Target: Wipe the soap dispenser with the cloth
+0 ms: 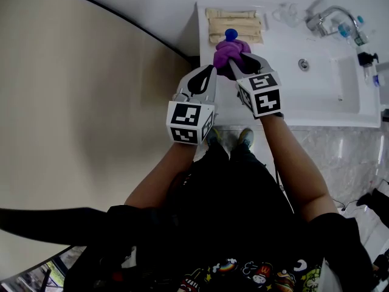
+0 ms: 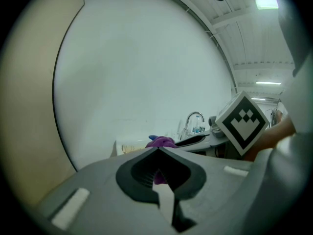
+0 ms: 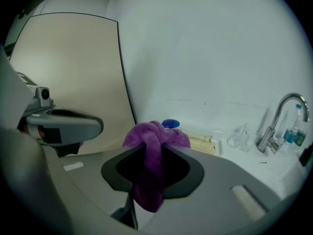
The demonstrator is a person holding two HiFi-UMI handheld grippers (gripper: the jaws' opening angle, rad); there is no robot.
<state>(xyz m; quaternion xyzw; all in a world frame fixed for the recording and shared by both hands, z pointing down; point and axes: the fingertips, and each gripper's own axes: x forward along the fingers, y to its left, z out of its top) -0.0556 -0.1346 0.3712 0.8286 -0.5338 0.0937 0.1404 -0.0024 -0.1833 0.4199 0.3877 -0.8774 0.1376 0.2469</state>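
Observation:
My right gripper (image 1: 234,62) is shut on a bunched purple cloth (image 1: 230,50), which sits against the soap dispenser; only the dispenser's blue top (image 1: 231,34) shows above the cloth. In the right gripper view the cloth (image 3: 154,143) fills the jaws of that gripper (image 3: 155,148), and the blue dispenser top (image 3: 170,124) peeks out just behind it. My left gripper (image 1: 211,69) hovers just left of the cloth, shut and holding nothing. In the left gripper view its own tips (image 2: 158,150) meet, with the cloth (image 2: 161,142) beyond them.
The dispenser stands at the left end of a white counter (image 1: 243,117). Folded beige towels (image 1: 236,24) lie behind it. To the right are clear glasses (image 1: 285,12), a chrome faucet (image 1: 331,16), the sink basin (image 1: 340,84) and small bottles (image 1: 360,36). A beige wall panel stands left.

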